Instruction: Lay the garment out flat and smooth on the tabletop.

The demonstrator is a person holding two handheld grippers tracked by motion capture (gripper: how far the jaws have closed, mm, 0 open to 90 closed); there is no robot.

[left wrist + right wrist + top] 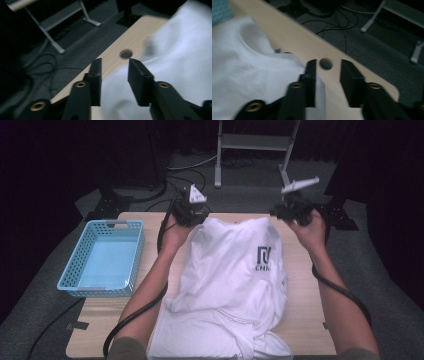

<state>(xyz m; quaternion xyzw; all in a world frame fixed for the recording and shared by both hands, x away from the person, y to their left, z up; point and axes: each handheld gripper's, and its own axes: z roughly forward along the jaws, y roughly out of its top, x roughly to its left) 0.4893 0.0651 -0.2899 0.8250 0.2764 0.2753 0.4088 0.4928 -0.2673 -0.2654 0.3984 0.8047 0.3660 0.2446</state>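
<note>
Plainly the white T-shirt, sprawled across the bench at frame centre, looks light and limp, best pinched at its top-edge shoulders, where left tool and right tool gape, holding nothing.

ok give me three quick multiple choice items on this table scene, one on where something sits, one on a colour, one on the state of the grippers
1. Where is the basket?
A. on the table's left side
B. on top of the T-shirt
C. on the floor

2. What colour is the T-shirt?
A. black
B. white
C. red

3. How do the jaws of the left gripper and right gripper stand?
A. both clamped shut
B. one shut, one open
C. both open

Answers: 1 A, the high view shows it left of the shirt. 2 B, white cloth with a dark logo. 3 C, each gripper view shows a clear gap between the jaws.
</note>
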